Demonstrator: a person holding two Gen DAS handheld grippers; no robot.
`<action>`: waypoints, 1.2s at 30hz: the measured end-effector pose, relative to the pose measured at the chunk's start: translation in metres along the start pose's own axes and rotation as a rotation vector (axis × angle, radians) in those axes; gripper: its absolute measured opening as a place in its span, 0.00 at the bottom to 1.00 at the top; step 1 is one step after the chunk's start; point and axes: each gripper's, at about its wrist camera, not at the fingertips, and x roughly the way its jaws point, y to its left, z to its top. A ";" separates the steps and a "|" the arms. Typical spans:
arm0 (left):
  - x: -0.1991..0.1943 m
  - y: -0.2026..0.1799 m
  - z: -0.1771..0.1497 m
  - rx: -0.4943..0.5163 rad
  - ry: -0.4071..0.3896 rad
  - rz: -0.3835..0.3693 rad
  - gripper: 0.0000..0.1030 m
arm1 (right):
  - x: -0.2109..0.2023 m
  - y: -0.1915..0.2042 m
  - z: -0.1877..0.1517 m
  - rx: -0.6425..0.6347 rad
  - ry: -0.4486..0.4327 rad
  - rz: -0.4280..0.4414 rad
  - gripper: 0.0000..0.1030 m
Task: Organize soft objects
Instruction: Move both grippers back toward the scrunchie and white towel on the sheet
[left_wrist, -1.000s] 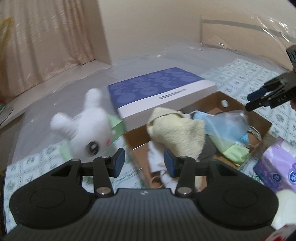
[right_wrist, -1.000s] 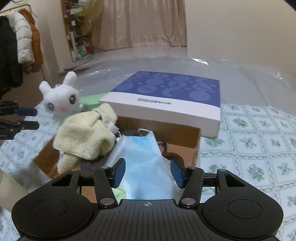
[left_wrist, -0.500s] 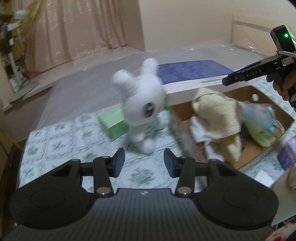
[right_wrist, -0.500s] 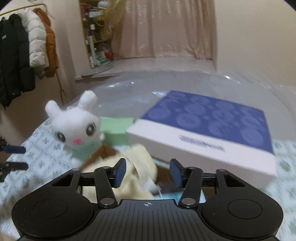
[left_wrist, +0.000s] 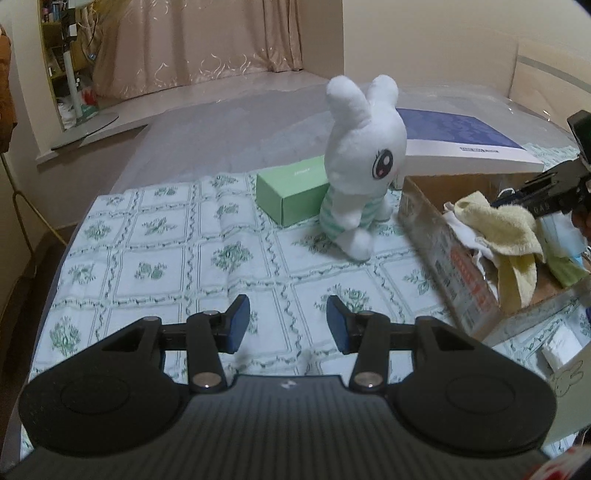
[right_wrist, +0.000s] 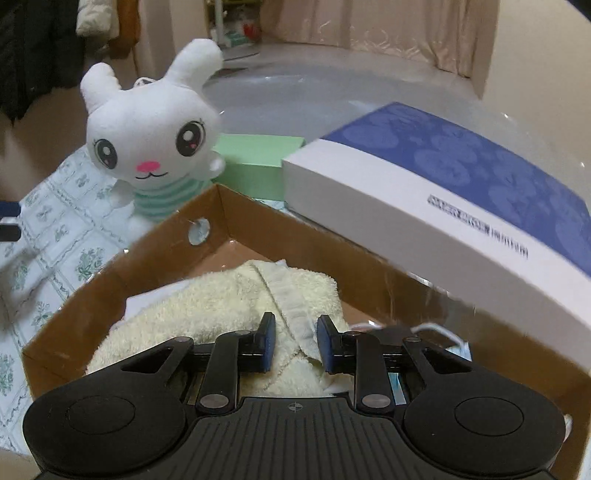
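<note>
The right gripper (right_wrist: 293, 345) has dropped onto the yellow towel (right_wrist: 221, 306), jaws narrowing around it, perhaps gripping; the left gripper (left_wrist: 288, 325), jaws apart, has swung toward the plush bunny (left_wrist: 364, 162).

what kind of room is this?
Likely a home bedroom: floor-length curtains, coats on a rack, and a floral-cloth surface holding a plush rabbit and cardboard box of soft items.

Your left tongs (left_wrist: 288, 323) hang open over the bed (left_wrist: 155, 258); the white bunny (left_wrist: 364, 162) stands upright between the green box (left_wrist: 291, 194) and the cardboard box (left_wrist: 450, 258) holding the yellow towel (left_wrist: 498, 229)
</note>
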 end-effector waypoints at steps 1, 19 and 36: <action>0.001 -0.001 -0.001 0.005 0.001 0.003 0.42 | -0.001 -0.004 -0.001 0.033 -0.010 0.007 0.26; -0.070 -0.002 -0.011 -0.103 0.007 0.113 0.42 | -0.144 -0.007 -0.048 0.141 -0.162 0.035 0.51; -0.202 -0.073 -0.061 -0.168 0.023 0.128 0.42 | -0.294 0.061 -0.169 0.208 -0.249 0.079 0.56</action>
